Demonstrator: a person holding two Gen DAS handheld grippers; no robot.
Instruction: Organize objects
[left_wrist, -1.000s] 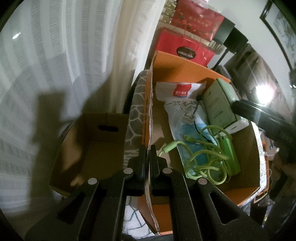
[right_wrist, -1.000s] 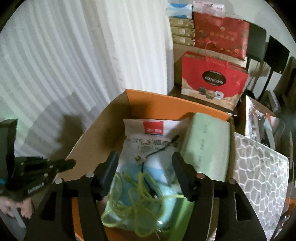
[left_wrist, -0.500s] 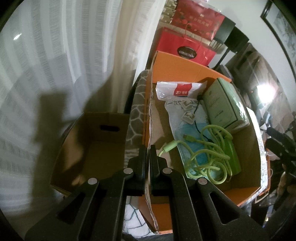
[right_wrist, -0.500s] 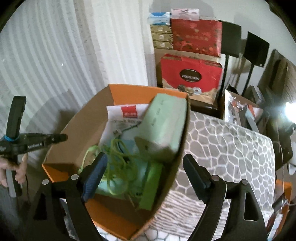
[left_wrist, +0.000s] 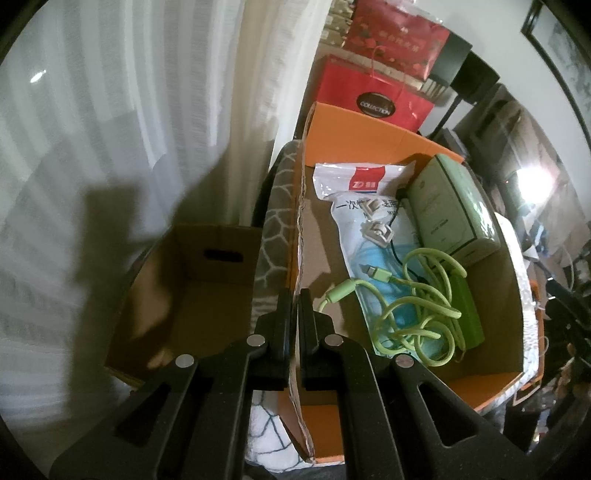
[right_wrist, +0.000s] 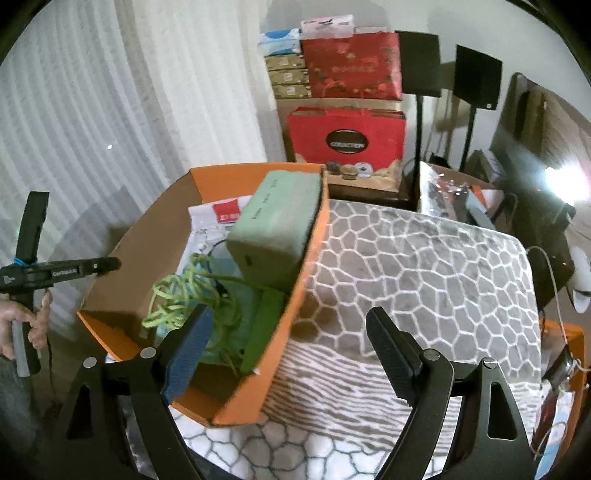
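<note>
An orange cardboard box (left_wrist: 354, 129) (right_wrist: 306, 258) rests on a grey patterned cushion (right_wrist: 424, 266). It holds a pale green box (left_wrist: 448, 206) (right_wrist: 277, 221), a coiled green cable (left_wrist: 417, 310) (right_wrist: 181, 299), a green power bank (left_wrist: 467, 314) and a white-and-blue plastic packet (left_wrist: 354, 184). My left gripper (left_wrist: 294, 299) is shut on the orange box's left wall. It also shows from the side in the right wrist view (right_wrist: 110, 263). My right gripper (right_wrist: 288, 347) is open and empty, above the box's right wall and the cushion.
An open brown cardboard box (left_wrist: 207, 295) stands left of the orange one. White curtains (left_wrist: 129, 110) hang behind. Red gift bags (right_wrist: 347, 136) and stacked boxes stand at the back. Black stands and clutter are at the right.
My right gripper has pulled back and to the right, out of the orange box, and has opened wider. My left gripper has kept its hold on the box wall.
</note>
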